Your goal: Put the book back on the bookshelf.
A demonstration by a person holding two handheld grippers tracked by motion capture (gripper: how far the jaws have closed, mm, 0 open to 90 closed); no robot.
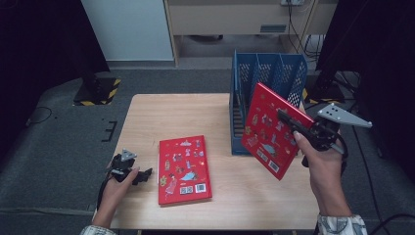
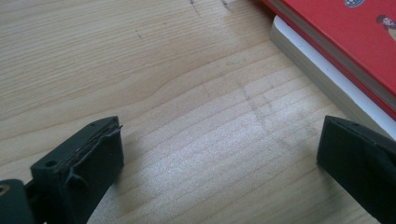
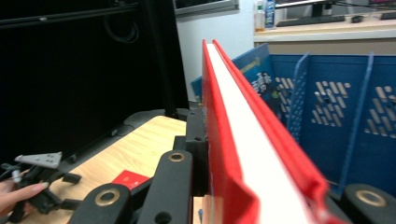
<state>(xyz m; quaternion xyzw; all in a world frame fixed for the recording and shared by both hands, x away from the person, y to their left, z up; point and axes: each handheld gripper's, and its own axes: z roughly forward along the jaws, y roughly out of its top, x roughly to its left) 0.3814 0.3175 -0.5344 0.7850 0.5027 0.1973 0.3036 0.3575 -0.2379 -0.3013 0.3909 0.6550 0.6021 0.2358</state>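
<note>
Our right tongs (image 1: 293, 122) clamp a red book (image 1: 266, 128) tilted before the blue file rack (image 1: 266, 73); our left tongs (image 1: 142, 175) rest apart on the tabletop (image 1: 220, 196) beside a second red book (image 1: 184, 169).

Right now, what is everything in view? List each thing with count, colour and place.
Held book: one, red, tilted in the air in front of the file rack, clamped in the right gripper.
Flat book: one, red, lying on the table near its front edge, left of the rack.
File rack: one, blue, slotted, standing on the right rear part of the table.
Table: one, light wood.
Floor stand base: one, black with yellow stripes, on the grey floor, left rear.
Left gripper: one, black, jaws apart, low over the table left of the flat book.
Right gripper: one, black, jaws closed on the held book's edge.
Hands: two, one on each gripper.
</note>
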